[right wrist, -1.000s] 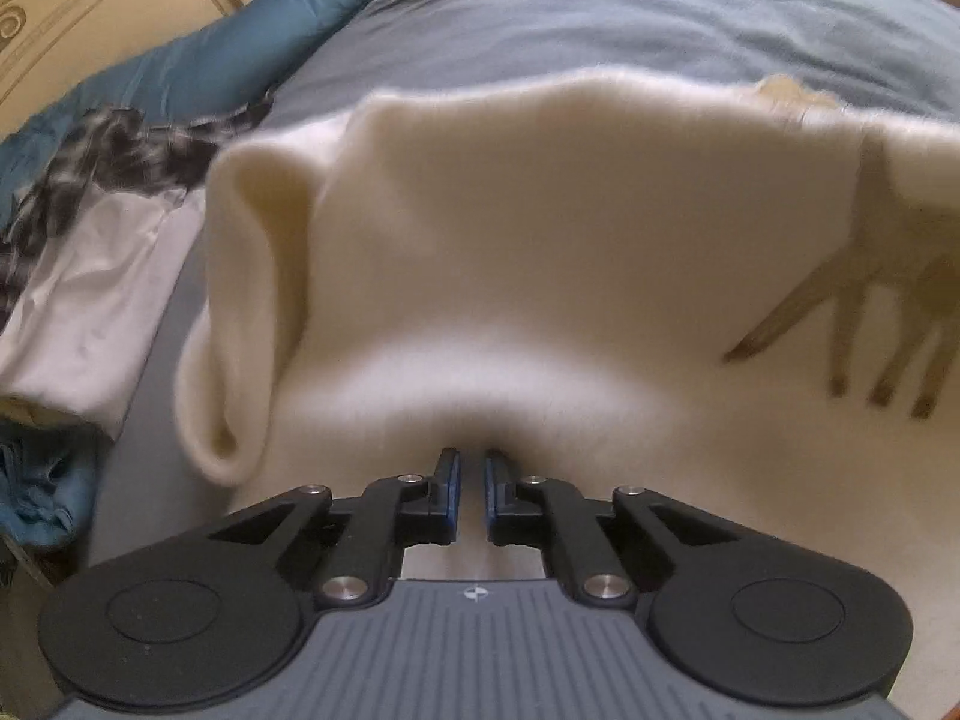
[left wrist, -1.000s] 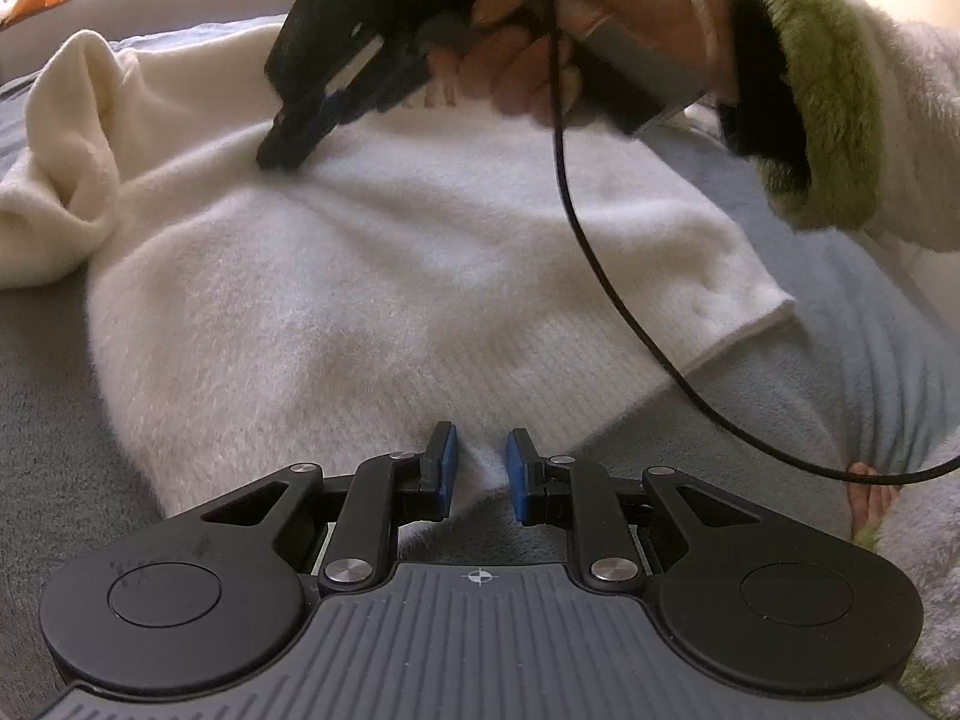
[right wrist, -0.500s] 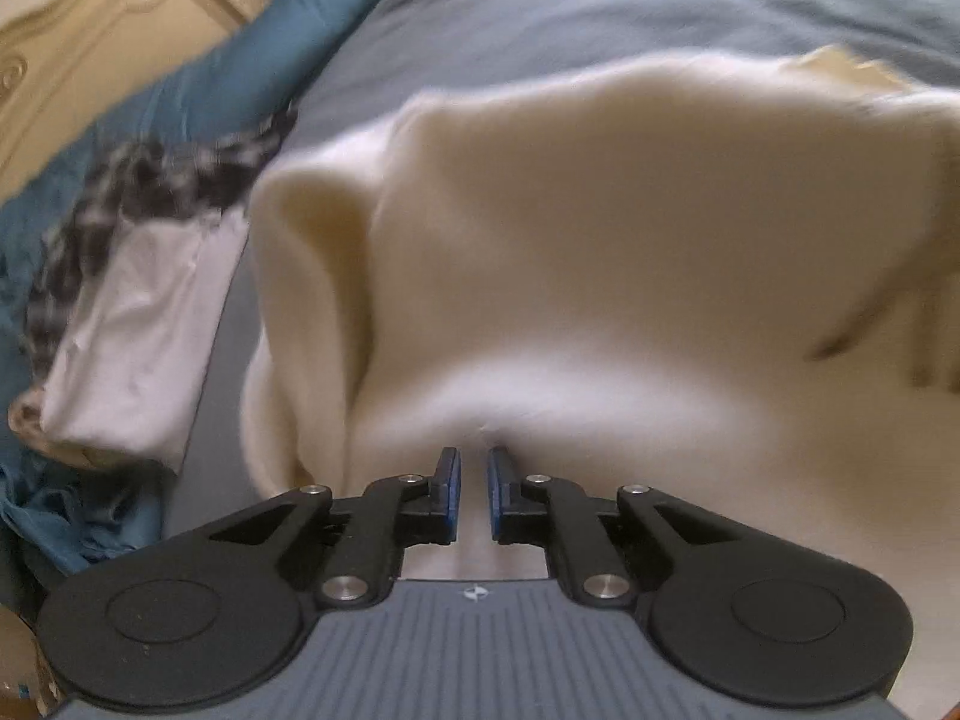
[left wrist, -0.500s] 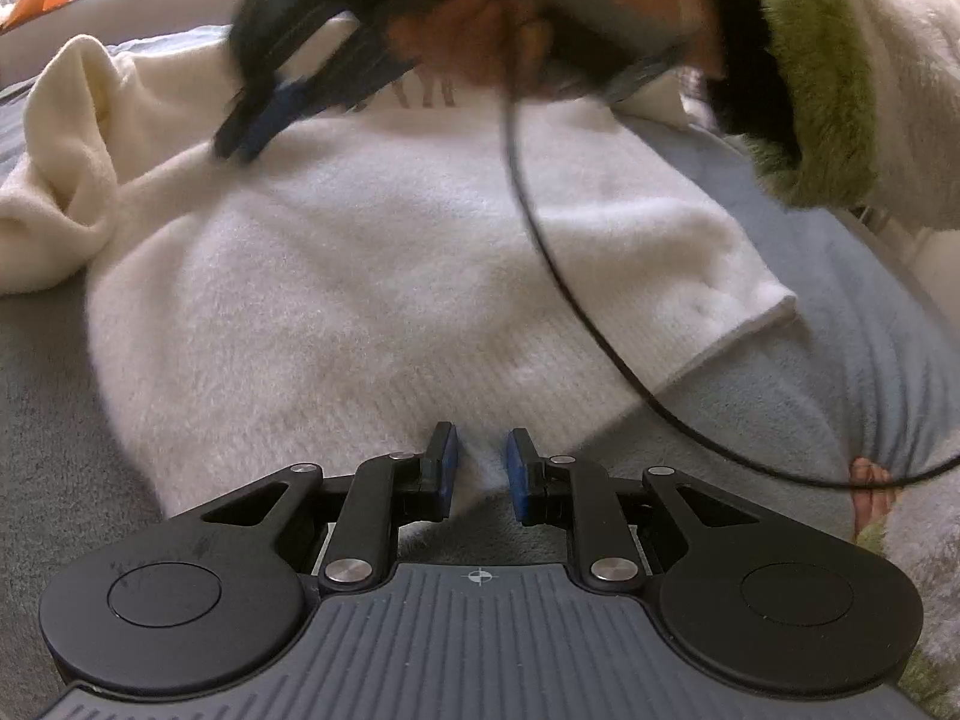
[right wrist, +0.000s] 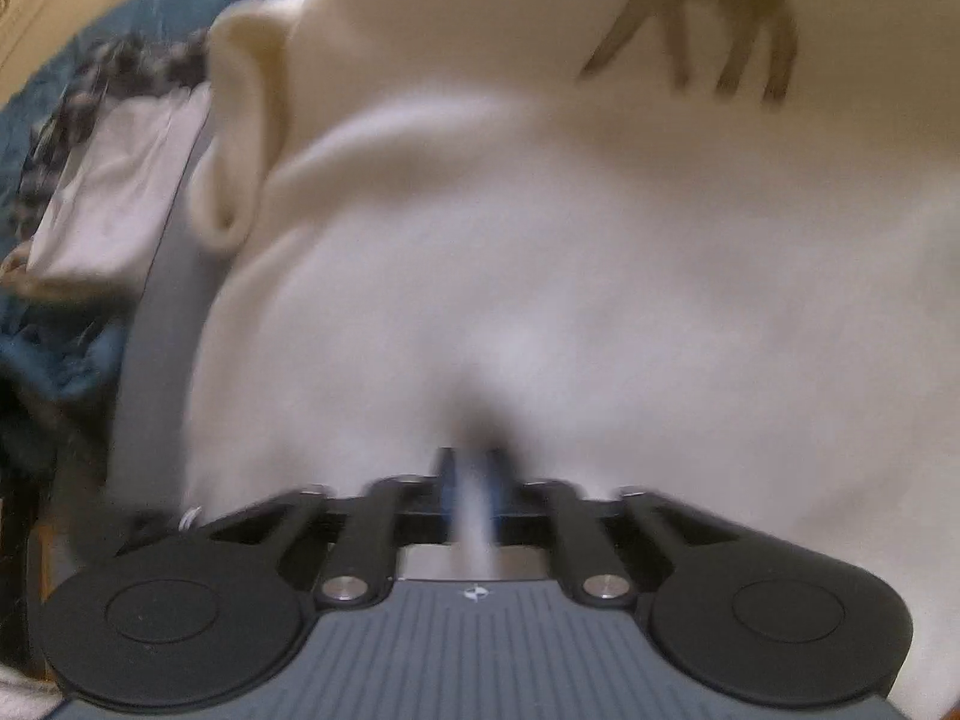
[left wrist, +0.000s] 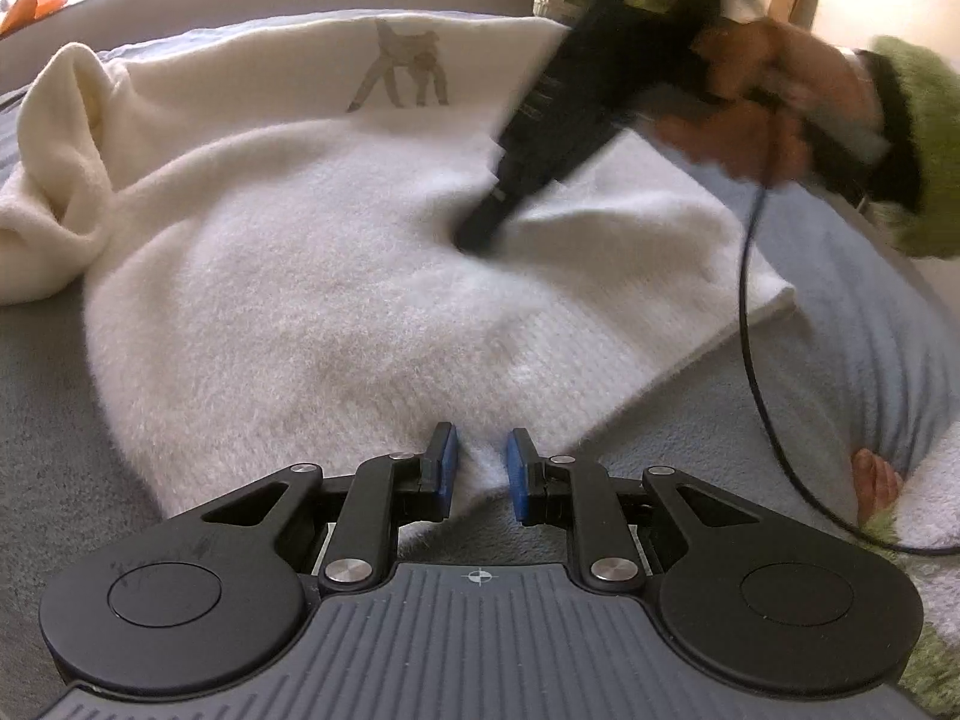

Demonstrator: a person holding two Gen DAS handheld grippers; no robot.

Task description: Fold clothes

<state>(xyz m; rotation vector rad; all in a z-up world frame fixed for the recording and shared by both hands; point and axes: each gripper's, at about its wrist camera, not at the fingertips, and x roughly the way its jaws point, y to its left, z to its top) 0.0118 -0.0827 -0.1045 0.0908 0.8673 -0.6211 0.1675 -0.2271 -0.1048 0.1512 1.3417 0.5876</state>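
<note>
A fluffy white sweater [left wrist: 336, 276] lies spread on a grey bed [left wrist: 54, 396]. It has a small brown animal picture [left wrist: 402, 69] near its far edge. One sleeve [left wrist: 54, 180] is bunched up on the left side.

The left gripper [left wrist: 479, 468] sits low at the near edge of the sweater. Its jaws are a little apart, and a bit of the white hem sits between the blue pads [left wrist: 445, 468]. They do not look pressed onto it.

The right gripper [left wrist: 480, 240] is held by a hand [left wrist: 762, 114] in a green fuzzy cuff [left wrist: 918, 150]. Its tip pushes down into the middle of the sweater, and the cloth puckers around it. In the right wrist view, its jaws are close together, pinching a thin fold of white cloth [right wrist: 474, 510]. That view is blurry.

A black cable [left wrist: 750, 360] hangs from the right gripper. A checked cloth [right wrist: 120, 72] and a blue cover [right wrist: 54, 90] lie beside the sweater.
</note>
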